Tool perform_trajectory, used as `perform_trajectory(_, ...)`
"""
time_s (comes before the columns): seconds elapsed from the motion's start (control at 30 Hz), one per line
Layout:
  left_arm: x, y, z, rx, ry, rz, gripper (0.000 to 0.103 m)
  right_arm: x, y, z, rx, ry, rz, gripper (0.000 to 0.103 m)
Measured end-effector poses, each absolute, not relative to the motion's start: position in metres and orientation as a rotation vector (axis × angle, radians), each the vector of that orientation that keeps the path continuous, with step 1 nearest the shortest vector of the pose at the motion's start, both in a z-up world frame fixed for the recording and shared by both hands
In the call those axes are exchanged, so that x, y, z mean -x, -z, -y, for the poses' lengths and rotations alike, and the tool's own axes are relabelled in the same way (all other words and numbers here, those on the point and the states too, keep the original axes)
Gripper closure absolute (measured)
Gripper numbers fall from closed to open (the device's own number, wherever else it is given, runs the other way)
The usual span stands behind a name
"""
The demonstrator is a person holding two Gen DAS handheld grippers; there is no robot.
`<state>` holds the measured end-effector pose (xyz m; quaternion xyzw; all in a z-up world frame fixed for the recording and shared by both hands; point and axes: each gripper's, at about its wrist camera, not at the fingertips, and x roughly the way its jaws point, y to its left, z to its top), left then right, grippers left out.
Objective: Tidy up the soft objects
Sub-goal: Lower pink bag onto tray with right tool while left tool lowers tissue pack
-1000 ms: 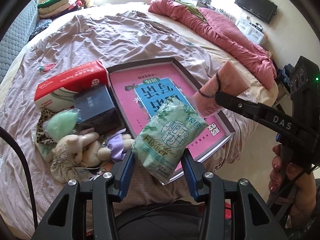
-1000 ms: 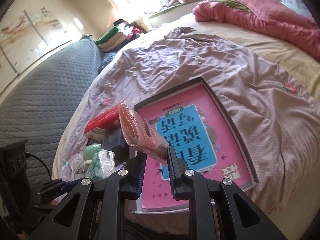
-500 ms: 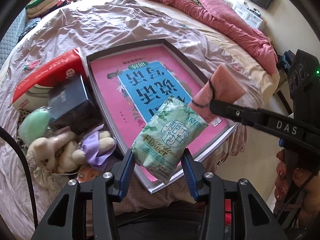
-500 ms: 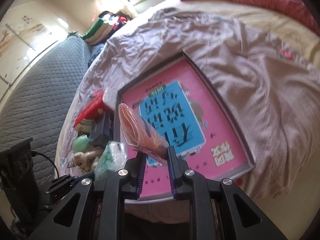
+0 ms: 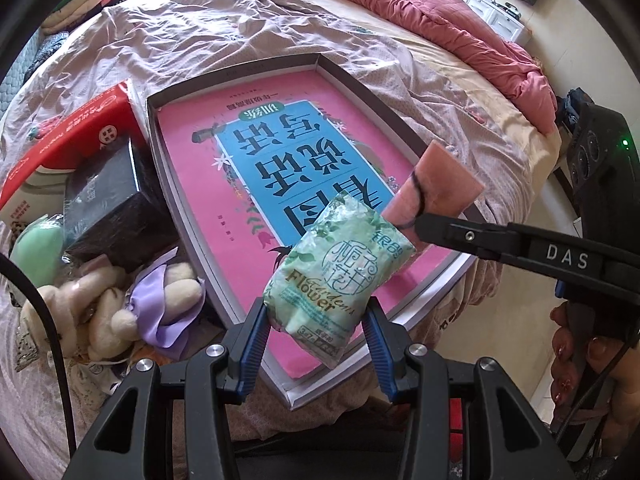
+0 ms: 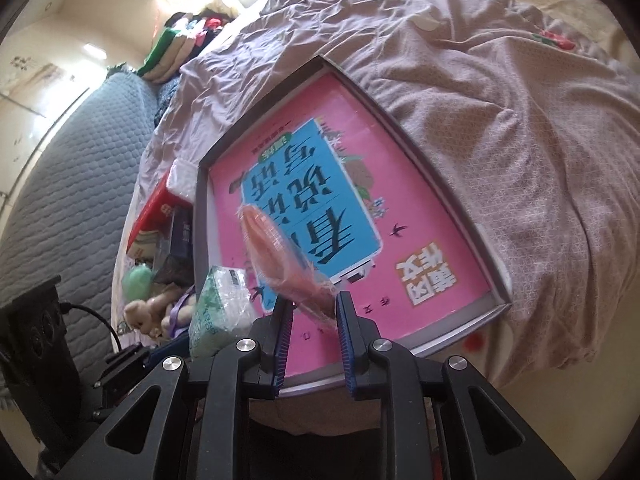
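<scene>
Tissue pack (image 5: 340,276), pale green and printed "Flower", sits pinched between the blue pads of the left gripper (image 5: 318,316), its long axis running up and away from the jaws toward the upper right, lower end down between the fingers. It hangs above the near corner of the grey-rimmed tray (image 5: 384,112), whose floor shows a pink and blue printed sheet. Just right of the pack, the right gripper (image 6: 312,314) is clamped on a rolled pink cloth (image 6: 280,256) in clear wrap; in the right wrist view the roll points forward and up-left from the jaws, also over the tray's near edge. Left of the tray lie a black box (image 5: 108,208), a red tissue box (image 5: 68,148), a green sponge (image 5: 36,248) and a plush bunny (image 5: 100,312), all on the mauve bedspread (image 5: 200,28).
</scene>
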<state>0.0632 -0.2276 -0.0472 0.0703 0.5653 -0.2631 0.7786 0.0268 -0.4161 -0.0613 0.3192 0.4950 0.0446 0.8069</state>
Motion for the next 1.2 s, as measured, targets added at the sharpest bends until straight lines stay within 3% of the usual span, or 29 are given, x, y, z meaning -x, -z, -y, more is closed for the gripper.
perform_trajectory(0.83,-0.078,0.072,0.240,-0.165,0.562,-1.277,0.053,-0.036,0.070,0.422,-0.581,-0.029,-1.096,0.077)
perform_trajectory(1.2,-0.078,0.074,0.241,-0.169,0.561,-1.285,0.050,-0.037,0.067,0.418,-0.563,-0.024,-1.089,0.072)
